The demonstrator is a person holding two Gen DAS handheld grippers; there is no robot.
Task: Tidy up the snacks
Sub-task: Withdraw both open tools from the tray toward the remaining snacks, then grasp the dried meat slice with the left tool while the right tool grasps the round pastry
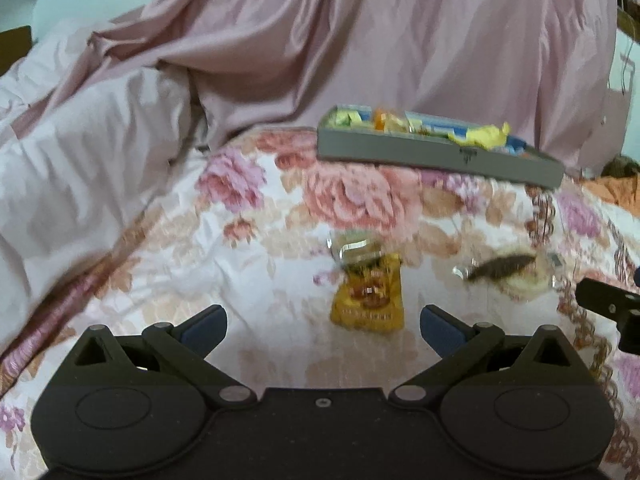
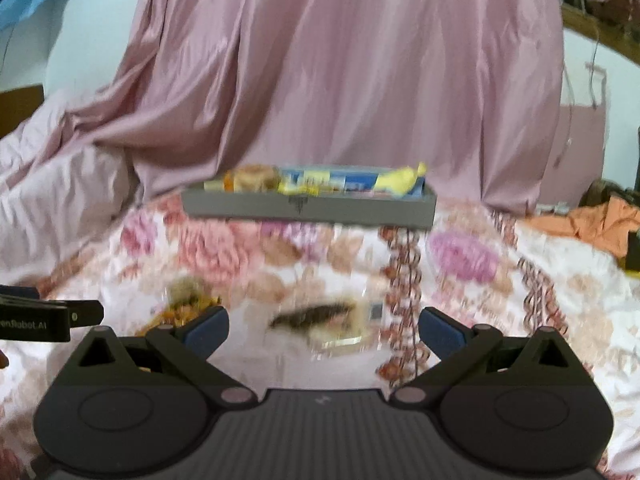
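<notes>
A grey tray (image 1: pixel 440 158) holding several wrapped snacks sits at the far side of the floral bedspread; it also shows in the right wrist view (image 2: pixel 308 210). A yellow snack packet (image 1: pixel 368 300) lies just ahead of my open, empty left gripper (image 1: pixel 323 326), slightly right of centre. A clear packet with a dark brown snack (image 1: pixel 502 268) lies to its right. In the right wrist view that dark snack packet (image 2: pixel 316 316) lies between and just beyond the fingers of my open, empty right gripper (image 2: pixel 323 330). The yellow packet (image 2: pixel 180 308) is at its left, partly hidden.
A pink curtain (image 2: pixel 340 80) hangs behind the tray. A rumpled pale quilt (image 1: pixel 80 152) lies at the left. Orange cloth (image 2: pixel 592 220) lies at the right. The other gripper shows at the frame edge in each view (image 1: pixel 612 308) (image 2: pixel 40 318).
</notes>
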